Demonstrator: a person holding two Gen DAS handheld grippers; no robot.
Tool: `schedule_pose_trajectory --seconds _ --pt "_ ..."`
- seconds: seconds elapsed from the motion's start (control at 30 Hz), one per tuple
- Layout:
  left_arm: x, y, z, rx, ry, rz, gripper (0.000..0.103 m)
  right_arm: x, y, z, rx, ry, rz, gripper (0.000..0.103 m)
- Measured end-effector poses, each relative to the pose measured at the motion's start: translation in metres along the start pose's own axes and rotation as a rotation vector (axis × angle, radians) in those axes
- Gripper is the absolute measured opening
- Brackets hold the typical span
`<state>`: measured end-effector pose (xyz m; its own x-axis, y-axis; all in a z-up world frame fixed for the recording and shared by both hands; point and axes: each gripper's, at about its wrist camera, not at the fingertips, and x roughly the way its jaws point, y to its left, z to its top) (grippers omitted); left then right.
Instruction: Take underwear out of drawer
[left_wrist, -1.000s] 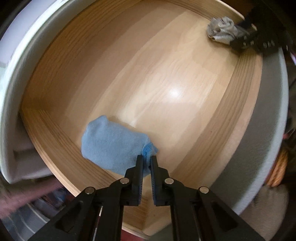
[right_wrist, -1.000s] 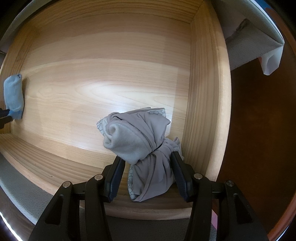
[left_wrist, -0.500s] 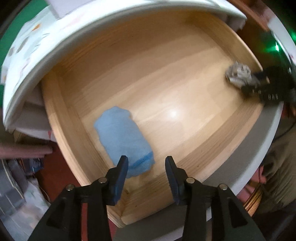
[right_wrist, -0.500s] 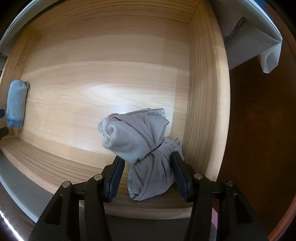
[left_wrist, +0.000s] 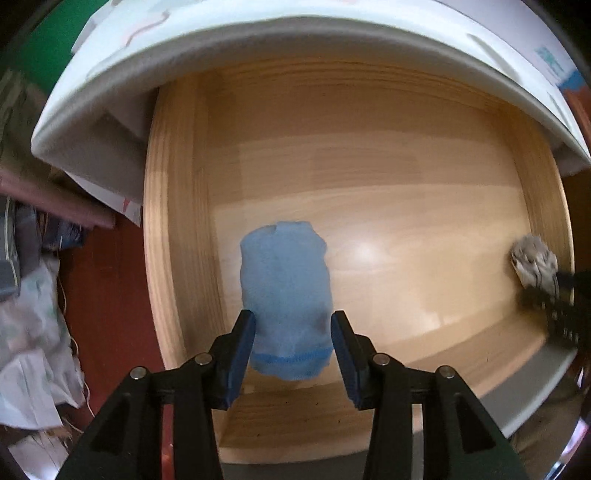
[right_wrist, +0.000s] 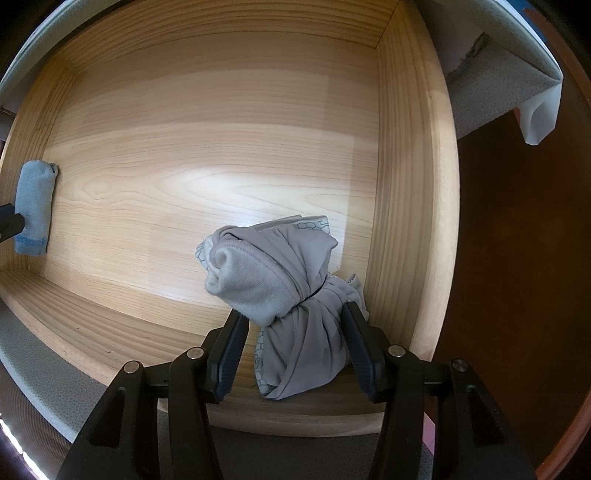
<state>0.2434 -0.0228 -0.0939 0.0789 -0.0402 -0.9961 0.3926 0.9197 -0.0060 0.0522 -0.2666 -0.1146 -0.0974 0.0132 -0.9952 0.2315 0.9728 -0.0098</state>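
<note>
Underwear shows as two pieces, both inside the one wooden drawer (right_wrist: 410, 184). The first is a blue roll (left_wrist: 286, 295) near the drawer's left wall, towards the front-left corner, with its darker blue hem facing the front edge. The second is a grey knotted bundle (right_wrist: 280, 295) in the front-right corner, just beside the right wall and close to the front wall. They lie well apart.

Two claws are in view, both pointing down into the drawer. The left gripper (left_wrist: 292, 321) has just been opening its jaws, and they now stand apart with the blue roll between them. The roll nearly fills the gap, but I see no squeeze on it. The right gripper (right_wrist: 294, 314) is spread around the narrow waist of the grey bundle. Its right pad meets the cloth, while bare wood shows between the left pad and the cloth, so it is not clamped.

Between the two pieces, the middle and back of the drawer floor are bare pale wood. A white cabinet top (left_wrist: 295, 44) overhangs the back edge. The front edge carries a grey textured face (right_wrist: 37, 369). A reddish-brown floor (right_wrist: 517, 258) lies beyond the right wall. Beyond the left wall is a heap of cloth and paper (left_wrist: 33, 314).
</note>
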Motion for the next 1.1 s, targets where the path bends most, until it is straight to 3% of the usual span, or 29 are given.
schedule_pose_trajectory --seconds 0.13,0.7,1.1 --pt "0.006 -0.001 0.004 -0.034 -0.01 0.018 0.053 0.001 0.001 0.0 0.001 0.0 0.001 0.05" --pt "0.024 -0.031 -0.012 -0.006 -0.006 0.078 0.055 0.001 0.012 0.001 -0.008 0.019 -0.033 0.052" --pt "0.014 -0.036 -0.034 0.01 -0.036 0.068 0.039 -0.007 0.023 0.003 -0.013 0.025 -0.045 0.052"
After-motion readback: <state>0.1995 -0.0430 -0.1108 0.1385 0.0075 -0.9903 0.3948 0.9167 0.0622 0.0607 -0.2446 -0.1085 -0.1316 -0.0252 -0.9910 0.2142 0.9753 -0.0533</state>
